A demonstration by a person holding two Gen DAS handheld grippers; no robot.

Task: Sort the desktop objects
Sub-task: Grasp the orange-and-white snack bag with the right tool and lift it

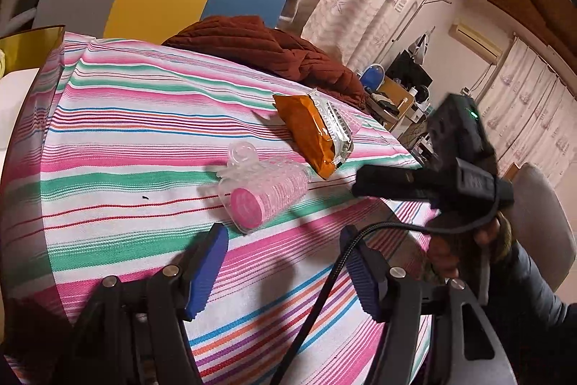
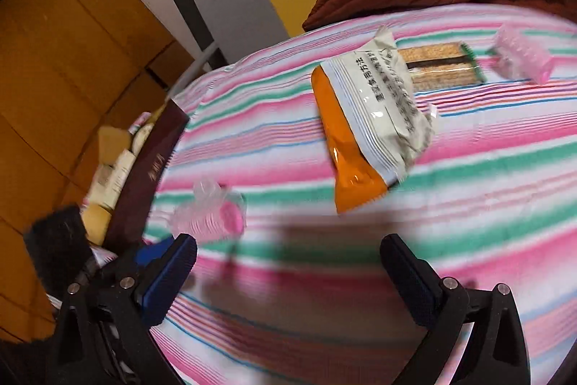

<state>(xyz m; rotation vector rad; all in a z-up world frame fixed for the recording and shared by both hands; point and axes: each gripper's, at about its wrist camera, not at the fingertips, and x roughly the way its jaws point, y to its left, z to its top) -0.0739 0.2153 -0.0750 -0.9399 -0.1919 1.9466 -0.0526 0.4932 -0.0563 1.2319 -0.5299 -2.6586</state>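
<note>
My left fingers (image 1: 285, 273), spread, hover nearer the pink roller (image 1: 265, 193) just ahead (long axis pointing back at them); right fingers (image 2: 288, 280) spread too.

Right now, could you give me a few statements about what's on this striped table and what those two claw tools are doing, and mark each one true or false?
1. The left gripper is open and holds nothing. True.
2. The orange snack packet is clamped in the right gripper. False: it lies on the tablecloth ahead of the open, empty jaws.
3. A pink hair roller lies on its side just ahead of the left gripper. True.
4. The tablecloth is plain white. False: it is striped pink, green and white.
5. A rust-brown cloth is bunched at the table's far edge. True.
</note>
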